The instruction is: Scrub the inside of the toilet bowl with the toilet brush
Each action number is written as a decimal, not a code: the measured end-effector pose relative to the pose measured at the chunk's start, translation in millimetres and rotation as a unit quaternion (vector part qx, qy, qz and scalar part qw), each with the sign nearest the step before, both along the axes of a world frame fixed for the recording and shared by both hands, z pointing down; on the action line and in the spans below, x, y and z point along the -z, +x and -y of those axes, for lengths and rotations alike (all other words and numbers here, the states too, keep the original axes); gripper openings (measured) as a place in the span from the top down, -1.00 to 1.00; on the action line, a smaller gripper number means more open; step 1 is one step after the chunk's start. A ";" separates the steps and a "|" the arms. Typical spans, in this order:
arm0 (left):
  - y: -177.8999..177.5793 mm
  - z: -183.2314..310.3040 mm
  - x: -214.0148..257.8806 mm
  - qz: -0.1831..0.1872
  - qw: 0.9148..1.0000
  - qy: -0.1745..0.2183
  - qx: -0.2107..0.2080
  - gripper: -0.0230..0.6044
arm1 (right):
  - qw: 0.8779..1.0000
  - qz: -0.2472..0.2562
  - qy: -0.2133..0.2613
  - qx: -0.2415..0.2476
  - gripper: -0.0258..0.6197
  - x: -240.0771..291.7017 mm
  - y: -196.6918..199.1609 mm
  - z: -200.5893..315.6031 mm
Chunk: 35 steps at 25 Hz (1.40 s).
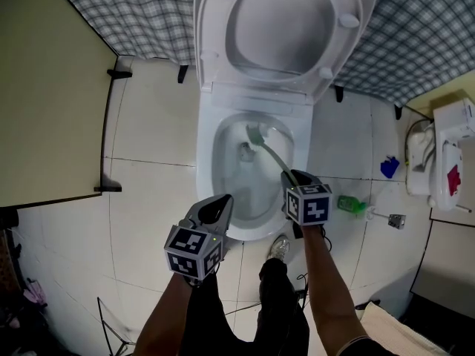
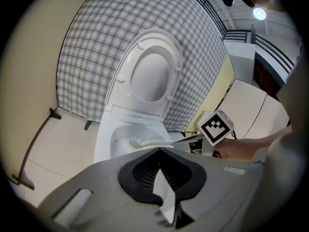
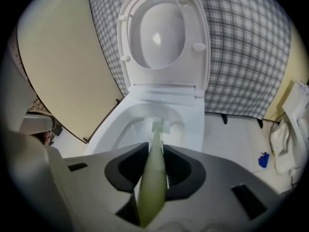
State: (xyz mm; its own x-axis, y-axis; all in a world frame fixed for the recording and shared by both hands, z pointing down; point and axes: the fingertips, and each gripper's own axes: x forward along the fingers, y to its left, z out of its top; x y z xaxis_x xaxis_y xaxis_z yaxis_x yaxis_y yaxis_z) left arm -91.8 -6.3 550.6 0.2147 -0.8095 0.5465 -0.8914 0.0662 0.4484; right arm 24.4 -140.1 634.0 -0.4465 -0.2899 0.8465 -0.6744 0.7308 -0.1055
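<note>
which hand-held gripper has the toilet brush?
The right hand-held gripper: its jaws clamp the green toilet brush handle, brush head inside the toilet bowl. The left hand-held gripper is shut and empty, near the bowl's front rim.

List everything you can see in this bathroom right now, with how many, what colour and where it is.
toilet bowl: one, white, centre, against the wall
seat and lid: one set, white, raised
toilet brush: one, pale green handle, head inside the bowl
bottle: one, green, on the floor right of the toilet
blue item: one, on the floor further right
checked wall: grey and white, behind the toilet
panel: one, beige, left
right gripper: grey, closed on the brush handle
left gripper: grey, closed, empty, by the bowl's front rim
</note>
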 end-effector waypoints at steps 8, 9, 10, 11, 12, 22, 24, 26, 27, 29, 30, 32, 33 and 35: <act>13.5 2.5 3.8 -0.008 1.000 0.004 -0.012 0.90 | 0.998 -0.054 0.024 0.014 0.59 10.0 42.2 7.6; 14.7 1.3 3.9 -0.007 1.000 0.003 -0.013 0.90 | 0.997 -0.065 0.027 0.024 0.59 11.7 45.8 8.2; 16.0 0.4 4.4 -0.008 1.000 0.002 -0.015 0.90 | 0.996 -0.077 0.032 0.038 0.59 13.4 48.7 8.9; 17.2 -0.1 4.9 -0.009 1.000 0.004 -0.015 0.90 | 0.994 -0.091 0.038 0.055 0.59 15.2 50.5 9.7; 18.0 -0.7 5.4 -0.011 1.000 0.006 -0.014 0.90 | 0.991 -0.105 0.043 0.074 0.59 17.2 51.0 10.1; 19.8 -9.5 8.2 -0.012 1.000 0.002 -0.016 0.90 | 0.970 -0.152 0.031 0.187 0.58 18.9 61.8 -14.7; 22.1 -9.3 8.8 -0.011 1.000 0.002 -0.017 0.90 | 0.960 -0.162 0.027 0.226 0.58 15.9 62.9 -24.6; 25.5 -9.0 9.8 -0.010 1.000 0.004 -0.018 0.90 | 0.949 -0.174 0.025 0.263 0.58 15.4 65.4 -33.3; 27.2 -9.1 10.4 -0.010 1.000 0.004 -0.019 0.90 | 0.943 -0.181 0.024 0.279 0.58 16.0 66.7 -37.0; 28.9 -10.7 11.1 -0.009 1.000 0.004 -0.019 0.90 | 0.929 -0.199 0.021 0.310 0.58 16.7 68.7 -44.0; 29.2 -11.9 11.5 -0.009 1.000 0.004 -0.018 0.90 | 0.922 -0.209 0.017 0.326 0.58 16.6 69.6 -48.1; 30.1 -14.0 13.1 -0.009 1.000 0.005 -0.017 0.90 | 0.907 -0.226 0.003 0.355 0.58 16.1 72.1 -56.8; 30.0 -15.0 14.0 -0.008 1.000 0.006 -0.016 0.90 | 0.901 -0.231 -0.003 0.368 0.58 16.0 72.7 -61.4; 28.2 -17.7 14.9 -0.007 1.000 0.006 -0.015 0.90 | 0.890 -0.236 -0.014 0.391 0.58 16.5 71.4 -71.6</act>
State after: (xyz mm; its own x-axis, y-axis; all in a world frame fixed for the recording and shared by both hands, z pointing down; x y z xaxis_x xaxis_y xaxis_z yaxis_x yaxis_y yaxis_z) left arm -63.6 11.4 535.7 0.2463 -0.8091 0.5336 -0.8869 0.0339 0.4608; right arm 95.8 -68.5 617.5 -0.0944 -0.0231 0.9953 0.0645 0.9975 0.0293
